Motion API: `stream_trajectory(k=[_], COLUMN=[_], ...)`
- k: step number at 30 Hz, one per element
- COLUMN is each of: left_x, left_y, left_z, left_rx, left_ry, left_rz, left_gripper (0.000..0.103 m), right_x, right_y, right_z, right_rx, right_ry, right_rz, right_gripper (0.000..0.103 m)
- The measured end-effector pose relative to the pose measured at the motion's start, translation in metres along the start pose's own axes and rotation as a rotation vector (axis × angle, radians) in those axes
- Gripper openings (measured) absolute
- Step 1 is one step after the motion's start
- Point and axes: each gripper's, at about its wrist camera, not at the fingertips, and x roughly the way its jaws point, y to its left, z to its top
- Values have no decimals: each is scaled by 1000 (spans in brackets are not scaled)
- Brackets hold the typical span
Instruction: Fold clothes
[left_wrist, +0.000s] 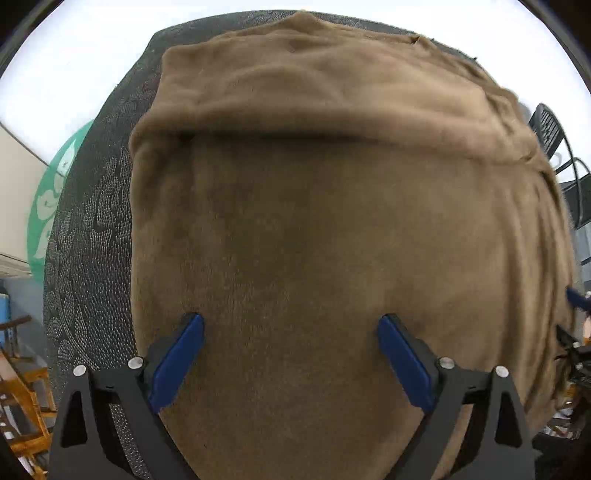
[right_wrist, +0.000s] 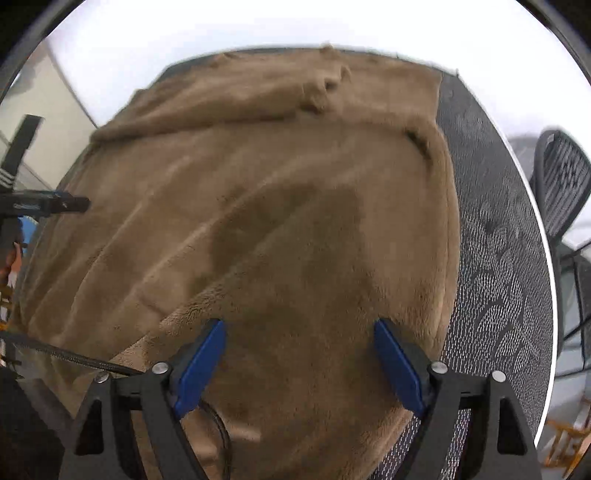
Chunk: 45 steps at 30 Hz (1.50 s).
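Observation:
A brown fleece garment (left_wrist: 314, 229) lies spread over a round table with a dark patterned cloth (left_wrist: 92, 221). Its far part is folded toward me, leaving a thick rolled edge (left_wrist: 332, 122) across the left wrist view. My left gripper (left_wrist: 290, 325) hangs open above the near flat part, with nothing between its blue pads (left_wrist: 181, 354). In the right wrist view the same garment (right_wrist: 258, 221) shows diagonal creases. My right gripper (right_wrist: 299, 330) stands open over its near right part, clear of the fleece. The other gripper's tip (right_wrist: 70, 204) shows at the left edge.
The dark patterned tablecloth (right_wrist: 498, 258) is bare to the right of the garment. A black mesh chair (right_wrist: 561, 184) stands beyond the table's right rim. A green sign (left_wrist: 48, 206) and wooden furniture (left_wrist: 26, 398) sit off to the left. A black cable (right_wrist: 66, 356) crosses the near left.

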Motion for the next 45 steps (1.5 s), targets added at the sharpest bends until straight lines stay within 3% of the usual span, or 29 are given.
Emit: stream_trajectory(k=[4,9,14,17,22,28,33,39,41,43,45], left_x=[-2,-19,-47,-57,-67,-68,-63,-60,-57,-55,-53], left_y=[0,7,21,34,50,47,39,33,34,35,36], left_z=[-5,-22,-61,-86,-123,-145,-147,-143,-143,-144,-146], left_rx=[-11,-43,-60,-99,-170,-163,-151,-175,-204,-232,-248], left_ry=[-24,-27,-33,-14,22,56,72,94,107,121,122], left_rz=[8,21,32,44,51,71,63,-14,-50,-85,-79], left_gripper=[100,100,100,100,100,100,100,100,100,100,100], right_x=[7,2,-46,-71,-89,-90,-92,-86,-74,-60,-48], right_y=[10,5,-29,-45,-43,-29,-50,-33,-33,-35,-34], right_z=[1,3,-11,-29,-71,-109,-120,-107,-104,-102,-101], right_rx=[-58,-46,61,81,36,-21,12,110,160,206,214], right_ry=[9,5,-102,-118,-56,29,55,36,49,70,94], right_rz=[-15,3,37,29,22,-5,-108,122,180,224,227], right_gripper=[102,102,102,102,102,102,102,99,90,70,68])
